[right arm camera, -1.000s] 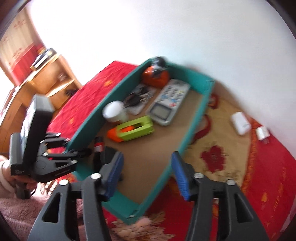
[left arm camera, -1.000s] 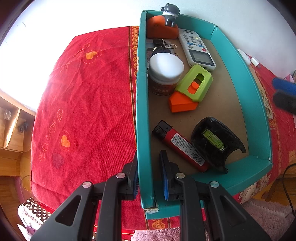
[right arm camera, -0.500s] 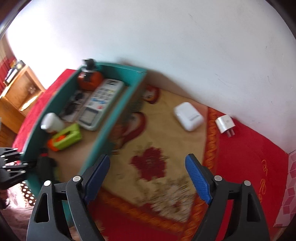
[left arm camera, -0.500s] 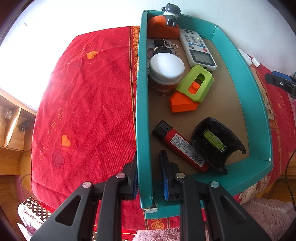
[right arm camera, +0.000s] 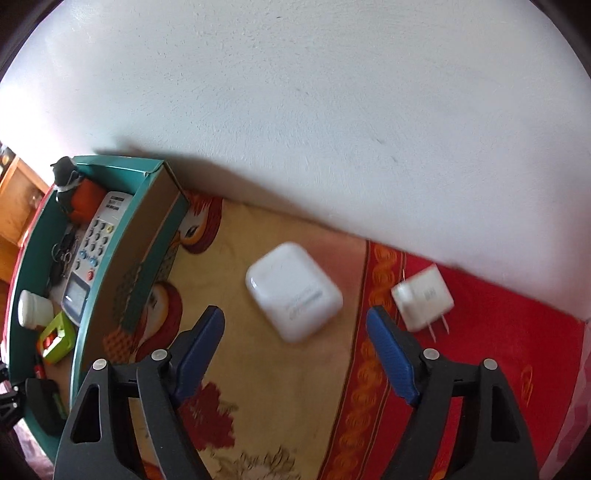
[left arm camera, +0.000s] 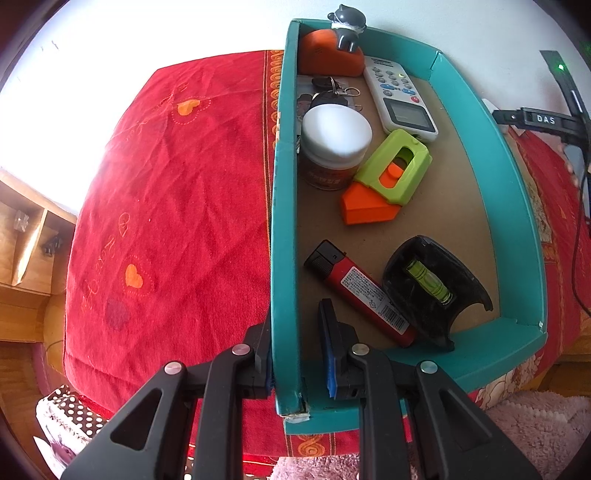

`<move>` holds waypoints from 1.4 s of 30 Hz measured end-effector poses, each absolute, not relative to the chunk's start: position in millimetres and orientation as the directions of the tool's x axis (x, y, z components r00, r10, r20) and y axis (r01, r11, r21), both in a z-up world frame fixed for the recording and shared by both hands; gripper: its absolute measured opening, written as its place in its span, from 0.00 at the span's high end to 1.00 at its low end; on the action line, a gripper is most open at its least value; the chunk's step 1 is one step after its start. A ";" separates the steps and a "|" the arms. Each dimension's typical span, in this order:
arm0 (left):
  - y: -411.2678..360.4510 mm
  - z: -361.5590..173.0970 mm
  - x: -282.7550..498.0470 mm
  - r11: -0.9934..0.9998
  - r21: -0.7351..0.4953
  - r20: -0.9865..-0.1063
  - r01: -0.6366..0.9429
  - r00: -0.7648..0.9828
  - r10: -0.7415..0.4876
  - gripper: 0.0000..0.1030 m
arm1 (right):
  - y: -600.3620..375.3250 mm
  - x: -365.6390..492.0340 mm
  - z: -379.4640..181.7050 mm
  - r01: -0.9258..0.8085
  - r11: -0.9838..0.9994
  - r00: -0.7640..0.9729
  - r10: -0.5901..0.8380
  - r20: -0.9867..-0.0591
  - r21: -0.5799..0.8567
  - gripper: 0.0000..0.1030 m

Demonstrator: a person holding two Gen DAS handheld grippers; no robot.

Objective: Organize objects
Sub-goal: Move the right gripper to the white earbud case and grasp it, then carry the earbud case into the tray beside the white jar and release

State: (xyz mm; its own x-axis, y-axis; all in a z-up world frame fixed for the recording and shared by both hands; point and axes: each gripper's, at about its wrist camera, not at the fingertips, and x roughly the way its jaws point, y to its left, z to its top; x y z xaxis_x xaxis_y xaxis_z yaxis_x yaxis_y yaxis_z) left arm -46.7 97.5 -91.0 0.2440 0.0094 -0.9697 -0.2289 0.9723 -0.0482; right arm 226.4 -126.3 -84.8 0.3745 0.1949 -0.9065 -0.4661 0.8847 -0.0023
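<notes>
Left claw [left arm camera: 297, 350] straddling the near left wall of the teal tray [left arm camera: 282, 221], one finger outside against the wall, the other inside with a slight gap showing; only narrowly parted, gripping or nearly gripping that wall. Inside the tray, from near to far: a black level block [left arm camera: 432, 288] with a green vial, touching a red lighter [left arm camera: 362, 293] just beside it; an orange-and-green cutter [left arm camera: 388, 177]; a white-lidded jar [left arm camera: 334, 147] against the left wall; a bunch of keys [left arm camera: 332, 90] behind the jar; a white remote [left arm camera: 400, 99] beside the keys; an orange holder [left arm camera: 325, 55] with a grey cat figure [left arm camera: 345, 22] in the far left corner. Tray resting on a worktop covered in red cloth [left arm camera: 166, 206] with heart motifs. Right claw [right arm camera: 295, 345] spread wide, holding nothing, hovering above a floral cream panel [right arm camera: 236, 332] of the cloth. White earbud case [right arm camera: 293, 291] lying just ahead, between the two blue-padded fingers [right arm camera: 201, 343], untouched. White plug adapter [right arm camera: 423, 299] further right on the red border, prongs pointing toward the camera, near the right finger. Same tray [right arm camera: 122, 280] visible at the left edge of the right wrist view, well apart from the case.
</notes>
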 end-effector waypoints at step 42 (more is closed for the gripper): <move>98.7 -90.1 -50.6 0.973 -0.052 -0.967 -0.225 0.256 0.008 0.83 | -108.4 208.5 -82.4 -0.437 0.899 0.359 0.212 -0.909 0.037 0.57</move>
